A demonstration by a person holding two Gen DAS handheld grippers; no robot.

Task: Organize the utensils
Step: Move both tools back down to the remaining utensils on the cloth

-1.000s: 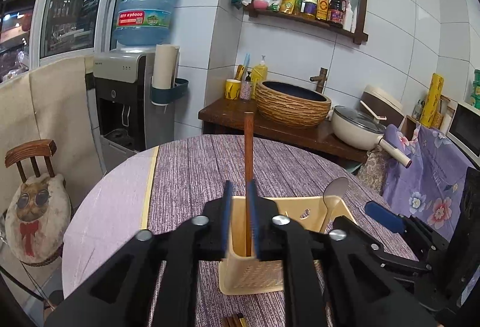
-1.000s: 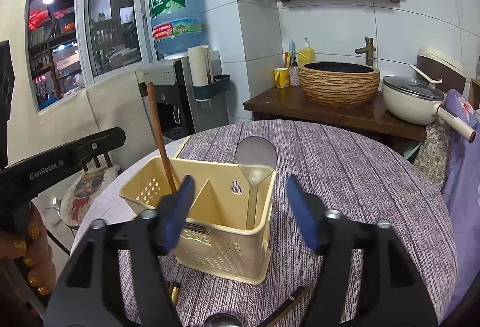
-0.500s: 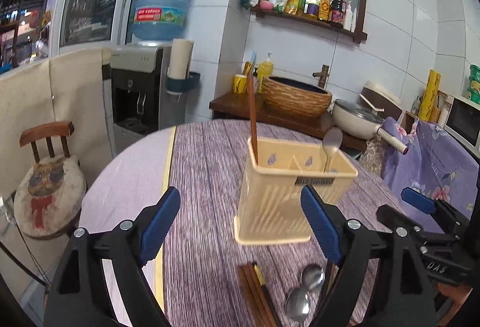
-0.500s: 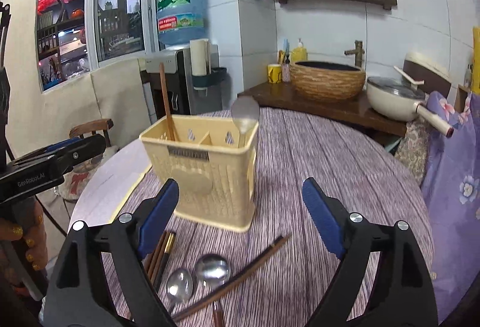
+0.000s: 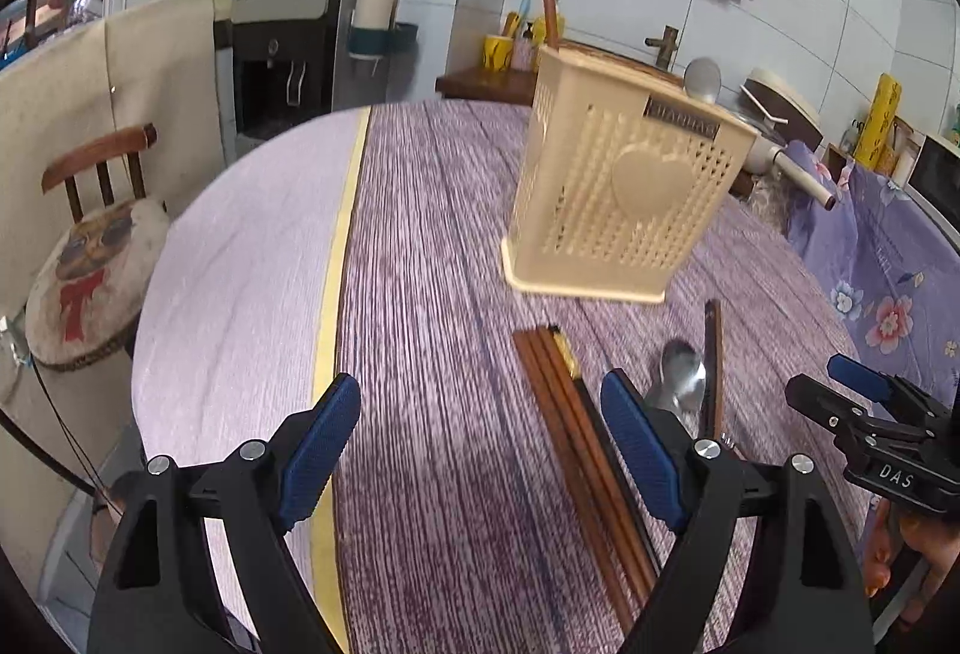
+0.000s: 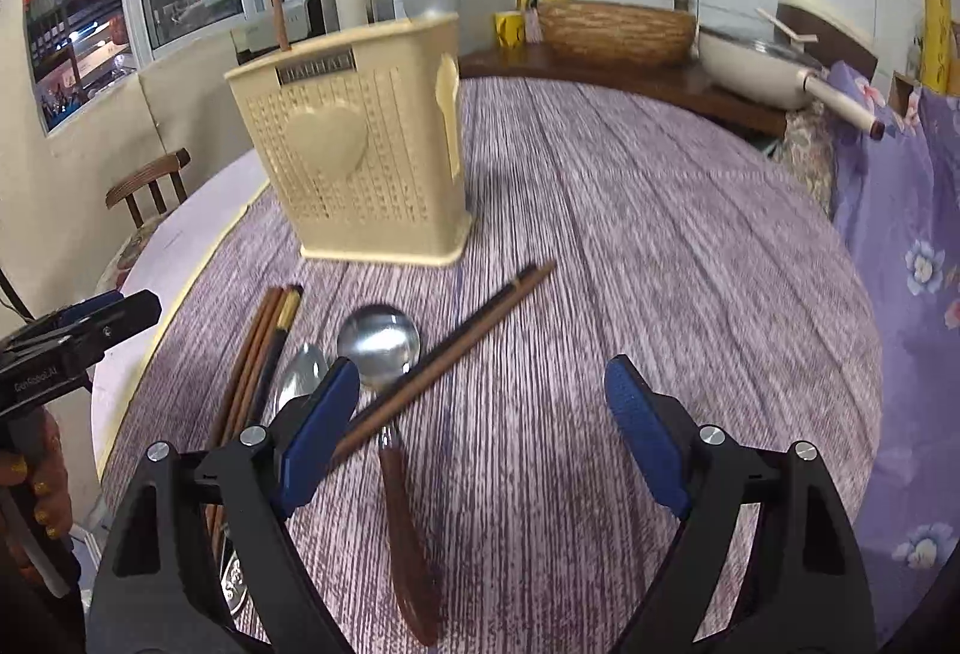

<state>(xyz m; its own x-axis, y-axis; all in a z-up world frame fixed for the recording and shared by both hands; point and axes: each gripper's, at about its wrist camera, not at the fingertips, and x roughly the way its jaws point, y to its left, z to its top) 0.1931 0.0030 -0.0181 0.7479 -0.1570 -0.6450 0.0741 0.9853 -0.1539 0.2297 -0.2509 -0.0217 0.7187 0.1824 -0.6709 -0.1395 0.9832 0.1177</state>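
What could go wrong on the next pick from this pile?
The crossed chopsticks lie over the wooden-handled spoon, so lifting either may drag the other. The bundled chopsticks lie touching, so the open left gripper may close on several at once. The utensil holder stands close and could get knocked.

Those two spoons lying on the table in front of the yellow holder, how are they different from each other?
The round spoon has a circular bowl; the oval spoon has a narrower, pointed one. The round spoon's dark wooden handle shows in full, while the oval spoon's handle is hidden behind the right gripper. A crossed pair of chopsticks lies over the round spoon's neck; the oval spoon sits beside the chopstick bundle. Both are shiny metal and lie flat, outside the holder.
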